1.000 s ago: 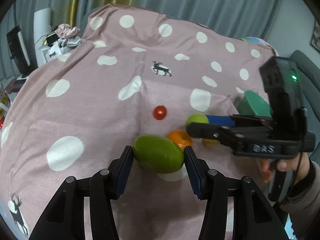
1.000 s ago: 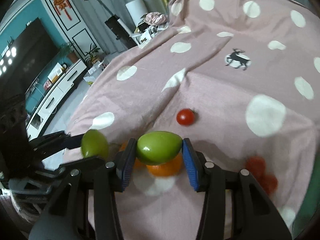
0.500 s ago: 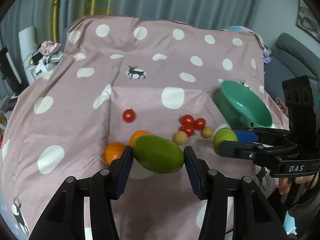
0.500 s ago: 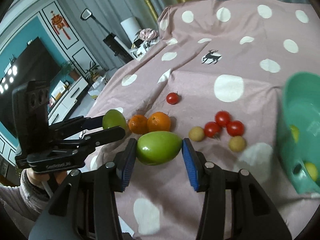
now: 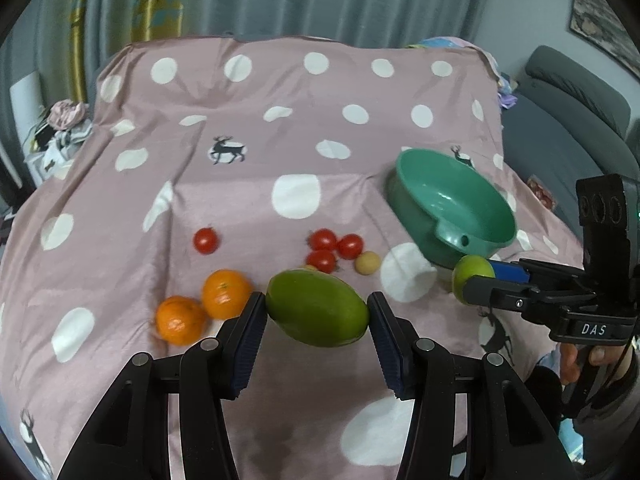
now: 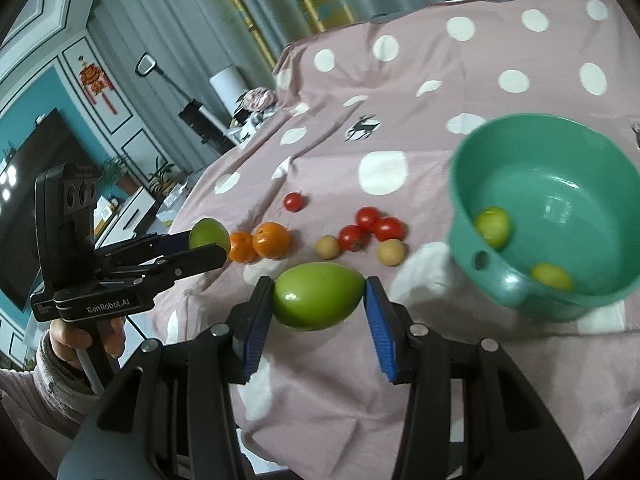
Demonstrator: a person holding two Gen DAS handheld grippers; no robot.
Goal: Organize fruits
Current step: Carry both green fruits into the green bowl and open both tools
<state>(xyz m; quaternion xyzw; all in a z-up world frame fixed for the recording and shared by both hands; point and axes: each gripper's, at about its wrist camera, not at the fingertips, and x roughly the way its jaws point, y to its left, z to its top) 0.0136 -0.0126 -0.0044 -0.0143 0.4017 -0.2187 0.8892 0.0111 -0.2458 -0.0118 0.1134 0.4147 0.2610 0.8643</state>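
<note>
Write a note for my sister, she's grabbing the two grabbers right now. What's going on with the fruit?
Left gripper: shut on a green mango, held above the cloth.
Right gripper: shut on a second green mango, held just left of the green bowl.
In the bowl: two small yellow-green fruits.
On the spotted cloth: two oranges, four cherry tomatoes (one apart at the left), two small tan fruits.
Done: two fruits are in the bowl.
Left: probably drop both mangoes in the bowl, then gather the rest.
</note>
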